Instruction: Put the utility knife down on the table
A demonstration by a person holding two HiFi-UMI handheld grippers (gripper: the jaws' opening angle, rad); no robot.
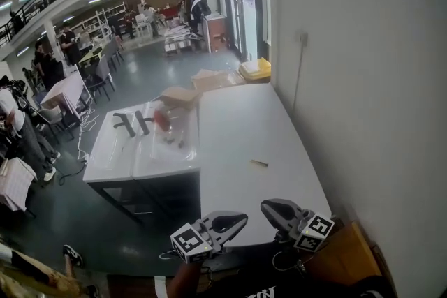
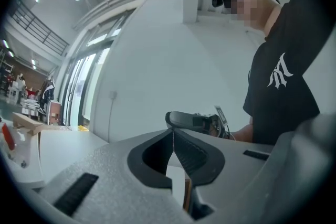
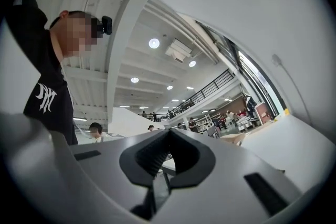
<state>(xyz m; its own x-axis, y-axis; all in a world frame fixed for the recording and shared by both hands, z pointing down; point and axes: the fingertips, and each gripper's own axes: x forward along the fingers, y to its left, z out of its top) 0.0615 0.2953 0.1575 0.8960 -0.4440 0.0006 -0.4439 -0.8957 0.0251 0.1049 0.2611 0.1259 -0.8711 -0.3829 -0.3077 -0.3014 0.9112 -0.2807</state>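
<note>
A small slim object, apparently the utility knife (image 1: 259,163), lies flat on the white table (image 1: 237,129), right of the table's middle. Both grippers hang low near the table's near edge, close to the person's body and well short of the knife. The left gripper (image 1: 240,218) is shut, its jaws meeting at the tip with nothing between them (image 2: 172,131). The right gripper (image 1: 266,206) is shut and empty too (image 3: 169,132). The left gripper view shows the right gripper (image 2: 191,120) just beyond its own jaws and the person's black shirt (image 2: 283,76).
A second white table (image 1: 119,153) adjoins on the left with dark tools (image 1: 133,122) and a red object (image 1: 162,118). A cardboard box (image 1: 180,95) and yellow items (image 1: 257,68) lie at the far end. A white wall (image 1: 363,80) runs along the right. People stand at far left.
</note>
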